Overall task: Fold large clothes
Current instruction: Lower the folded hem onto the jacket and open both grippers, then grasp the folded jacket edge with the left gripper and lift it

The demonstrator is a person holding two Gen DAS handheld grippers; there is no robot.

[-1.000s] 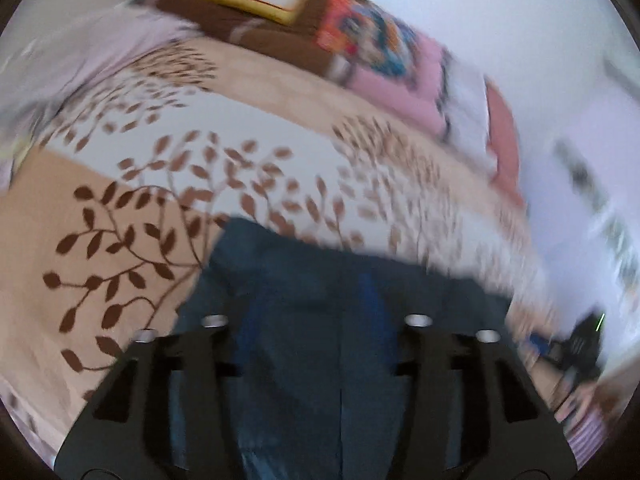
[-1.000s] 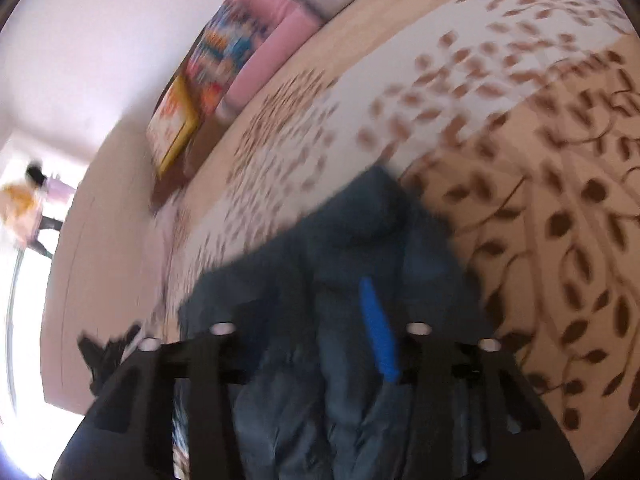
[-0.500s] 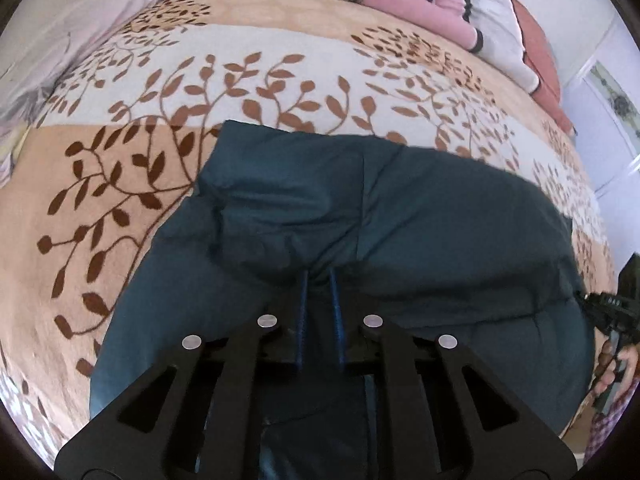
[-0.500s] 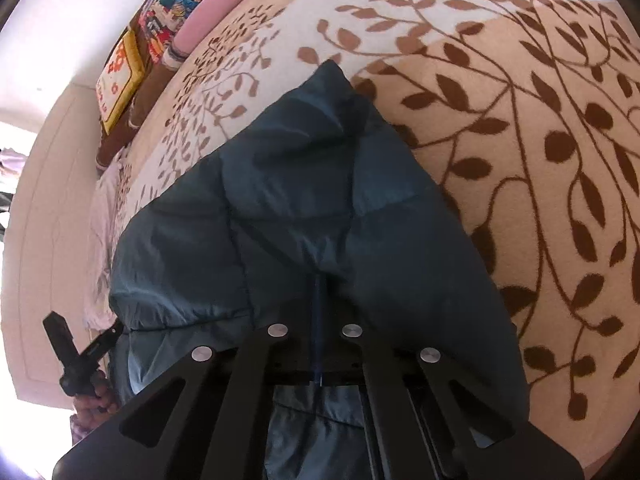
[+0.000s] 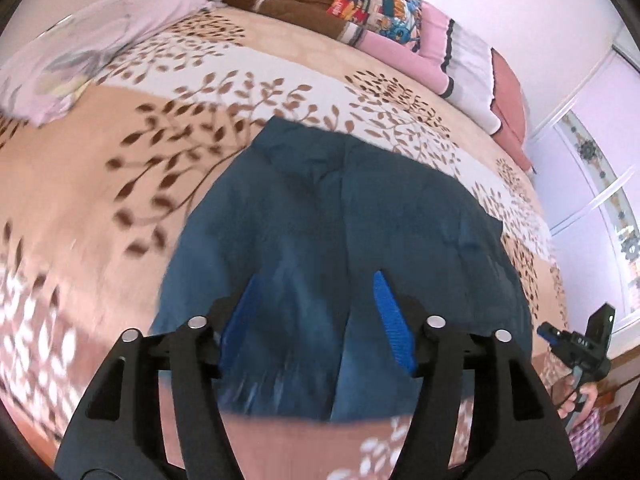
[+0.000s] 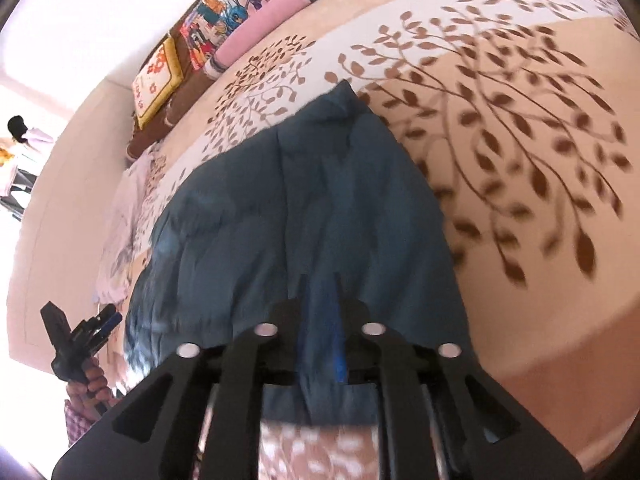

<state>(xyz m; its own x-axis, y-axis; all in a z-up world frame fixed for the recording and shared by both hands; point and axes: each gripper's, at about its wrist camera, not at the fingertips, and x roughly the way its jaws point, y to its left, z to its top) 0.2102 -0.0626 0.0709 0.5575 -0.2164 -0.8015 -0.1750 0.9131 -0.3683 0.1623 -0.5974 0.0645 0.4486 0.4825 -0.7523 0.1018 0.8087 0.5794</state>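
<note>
Two tools over jacket hem — left tool spread, right tool nearly closed.

A bed with a leaf-patterned beige cover carries a dark blue jacket at its near edge; folded blankets line the far edge.

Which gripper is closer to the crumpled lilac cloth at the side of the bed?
Left. The left gripper is at the jacket's edge just below the lilac cloth; the right gripper is over the jacket's hem, with the jacket between it and the cloth.
</note>
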